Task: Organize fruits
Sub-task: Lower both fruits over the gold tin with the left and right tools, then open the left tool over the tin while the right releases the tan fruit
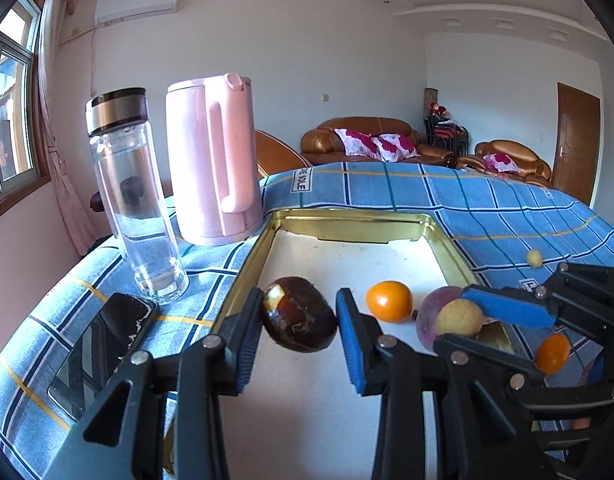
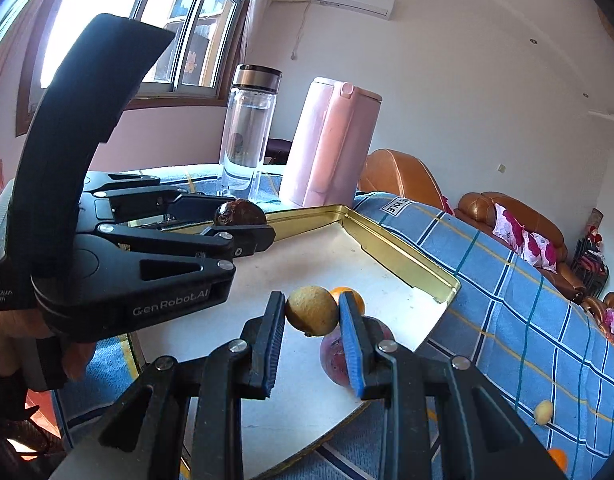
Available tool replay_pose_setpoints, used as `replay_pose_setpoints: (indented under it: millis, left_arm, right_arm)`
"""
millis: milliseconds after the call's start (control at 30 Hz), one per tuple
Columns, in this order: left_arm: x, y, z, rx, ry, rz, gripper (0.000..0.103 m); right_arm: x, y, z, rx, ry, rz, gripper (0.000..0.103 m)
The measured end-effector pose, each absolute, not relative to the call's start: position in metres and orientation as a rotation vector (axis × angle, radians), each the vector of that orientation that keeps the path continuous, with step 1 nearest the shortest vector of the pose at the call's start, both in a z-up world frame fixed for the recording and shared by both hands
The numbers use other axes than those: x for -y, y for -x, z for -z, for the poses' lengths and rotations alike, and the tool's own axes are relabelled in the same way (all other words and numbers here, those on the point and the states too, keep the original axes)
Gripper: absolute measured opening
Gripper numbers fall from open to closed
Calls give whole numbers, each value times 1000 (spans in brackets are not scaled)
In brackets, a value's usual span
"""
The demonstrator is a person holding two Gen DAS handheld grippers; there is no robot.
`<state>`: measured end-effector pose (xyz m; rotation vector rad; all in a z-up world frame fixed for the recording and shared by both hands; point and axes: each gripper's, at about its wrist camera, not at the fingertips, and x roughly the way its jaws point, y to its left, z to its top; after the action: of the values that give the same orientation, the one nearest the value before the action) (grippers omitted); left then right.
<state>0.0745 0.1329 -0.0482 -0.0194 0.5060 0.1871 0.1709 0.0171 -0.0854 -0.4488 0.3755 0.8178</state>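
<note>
with the left gripper (image 1: pixel 299 322) pinching the dark brown fruit (image 1: pixel 301 316) and the right gripper (image 2: pixel 313 316) pinching the yellow fruit (image 2: pixel 311 311) above the gold tray (image 1: pixel 243 268), i lower both onto bare white floor clear of the orange fruit (image 1: pixel 389 301) and purple fruit (image 2: pixel 335 356) before releasing.

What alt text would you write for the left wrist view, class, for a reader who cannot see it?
The left gripper holds a dark brown fruit over a gold-rimmed tray. Beside it, the right gripper grips a small yellow fruit. A pink jug stands behind.
</note>
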Motion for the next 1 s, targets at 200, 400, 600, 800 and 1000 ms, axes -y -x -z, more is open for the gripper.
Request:
replay_pose_setpoints:
  millis: [200, 400, 600, 800, 1000]
  left_arm:
    - [-136, -81, 52, -543, 25, -179, 38]
    - [-138, -87, 56, -580, 23, -174, 38]
    - [-140, -92, 59, -615, 28, -173, 38]
    - [-141, -95, 61, -629, 30, -168, 38]
    - [-140, -96, 61, -631, 26, -172, 38]
  right_arm:
    - [-21, -179, 89, -424, 454, -817, 29]
    - [-24, -184, 91, -454, 460, -823, 29]
    - [-33, -186, 97, -493, 505, -841, 29]
    - [-39, -187, 101, -516, 538, -838, 29]
    - [-41, -190, 102, -536, 535, -836, 29]
